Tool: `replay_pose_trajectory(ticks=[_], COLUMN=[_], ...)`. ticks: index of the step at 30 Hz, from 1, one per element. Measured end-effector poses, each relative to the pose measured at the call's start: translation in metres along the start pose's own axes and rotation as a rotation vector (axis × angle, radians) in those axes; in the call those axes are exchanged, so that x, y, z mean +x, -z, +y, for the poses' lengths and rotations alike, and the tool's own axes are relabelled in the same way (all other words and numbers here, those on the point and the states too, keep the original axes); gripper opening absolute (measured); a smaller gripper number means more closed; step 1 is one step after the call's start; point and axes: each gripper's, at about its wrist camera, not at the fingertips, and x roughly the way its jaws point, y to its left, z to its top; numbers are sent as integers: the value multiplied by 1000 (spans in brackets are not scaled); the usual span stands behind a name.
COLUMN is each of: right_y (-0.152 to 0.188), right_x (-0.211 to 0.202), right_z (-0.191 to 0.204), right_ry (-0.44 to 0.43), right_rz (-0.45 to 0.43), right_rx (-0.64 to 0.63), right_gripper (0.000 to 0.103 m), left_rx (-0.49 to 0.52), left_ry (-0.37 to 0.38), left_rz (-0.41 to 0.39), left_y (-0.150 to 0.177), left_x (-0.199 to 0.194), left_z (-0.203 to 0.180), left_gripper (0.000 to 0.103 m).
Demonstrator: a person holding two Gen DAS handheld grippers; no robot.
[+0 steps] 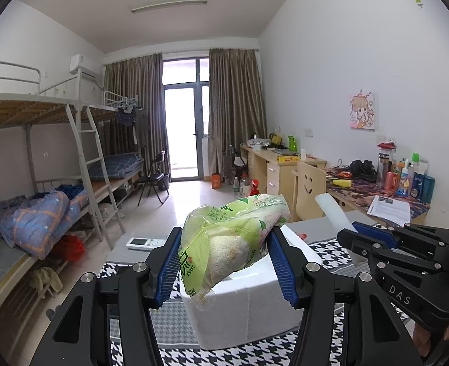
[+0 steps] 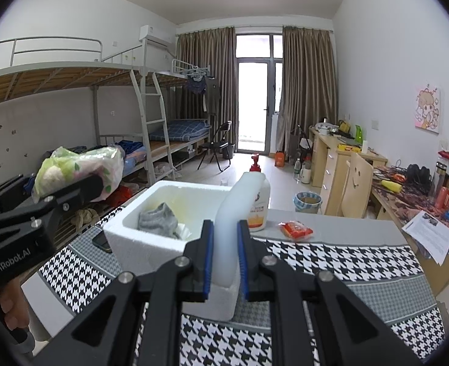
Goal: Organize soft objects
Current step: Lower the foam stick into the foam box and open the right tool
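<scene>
Currently the left tongs (image 1: 222,262) clamp a green bag (image 1: 227,241) above the foam box (image 2: 151,228). Right tongs (image 2: 226,259) grip the box lid (image 2: 235,213), upright. Inside the box lies a grey cloth (image 2: 158,219); the box stands on the surface (image 2: 346,262).

Right tongs (image 2: 226,259) clamped on upright foam lid (image 2: 224,228); grey cloth (image 2: 158,219) inside foam box (image 2: 139,239)
</scene>
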Motion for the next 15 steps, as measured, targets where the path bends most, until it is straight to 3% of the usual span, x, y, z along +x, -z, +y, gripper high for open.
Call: replay_pose_trajectory(ticks=[15], right_y=[-11], right_x=[38], right_z=[-4], right_ry=[-3], right_rz=[33], right_rx=[37], right_gripper=[18], left_rx=[-13], left_ry=[-3], left_rz=[27], left_y=[-4], left_x=[32], left_z=[16], left_gripper=[57])
